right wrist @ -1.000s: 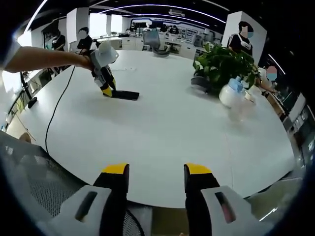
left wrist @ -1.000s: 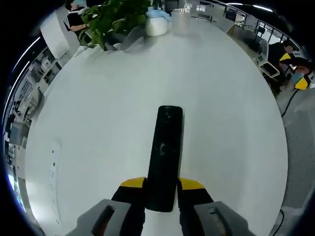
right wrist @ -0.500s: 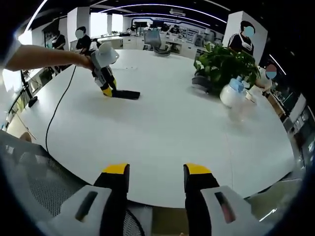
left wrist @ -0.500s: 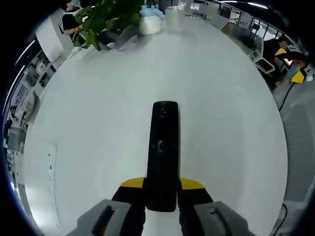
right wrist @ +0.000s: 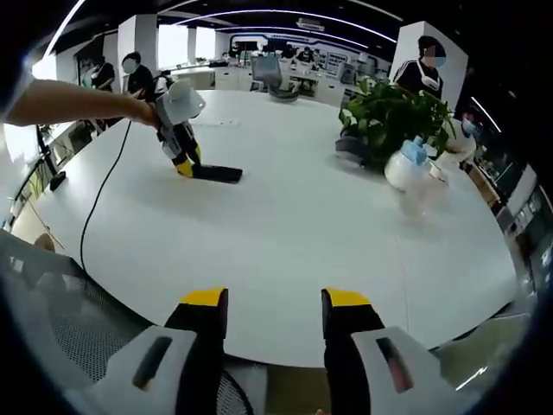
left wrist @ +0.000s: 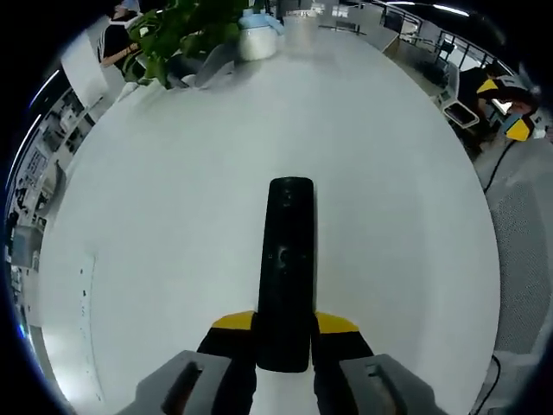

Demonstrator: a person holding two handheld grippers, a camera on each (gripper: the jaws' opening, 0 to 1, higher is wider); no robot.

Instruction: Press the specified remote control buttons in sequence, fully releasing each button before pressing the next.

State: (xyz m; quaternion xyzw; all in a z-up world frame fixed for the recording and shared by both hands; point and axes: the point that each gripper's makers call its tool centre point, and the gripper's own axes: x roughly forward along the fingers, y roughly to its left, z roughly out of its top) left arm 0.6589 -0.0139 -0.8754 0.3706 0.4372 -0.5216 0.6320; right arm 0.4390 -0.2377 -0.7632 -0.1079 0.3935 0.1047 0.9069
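- The slim black plastic remote control (left wrist: 286, 268) lies flat on the broad white round desk (left wrist: 173, 216), its near end clamped between the yellow-tipped jaws of the left gripper (left wrist: 284, 327) at 6 o'clock in the left gripper view, its far end pointing to 12 o'clock.
- In the right gripper view the same remote (right wrist: 217, 174) shows at about 10 o'clock, well apart from the right gripper (right wrist: 270, 304), with the left gripper (right wrist: 179, 143) tilted down onto its end.
- The right gripper's jaws stand apart with nothing between them, at the near edge of the desk (right wrist: 285, 233).
- A leafy green potted plant (right wrist: 390, 114) and a pale rounded spray bottle with a blue top (right wrist: 403, 164) sit at about 2 o'clock in the right gripper view, clear of the remote.
- Judged step: the remote is being steadied by the left gripper, and no button is being pressed, since the right gripper is far from it; the pressing sequence looks barely begun or between presses.
- The next move likely calls for carrying the right gripper across the desk to the remote, bringing one jaw tip down on the required button, then lifting fully off before the next one.
- Which button comes first cannot be told; the markings on the remote's face are too small to read.
- The left grip should hold steady so the remote does not slide or tip under the press.
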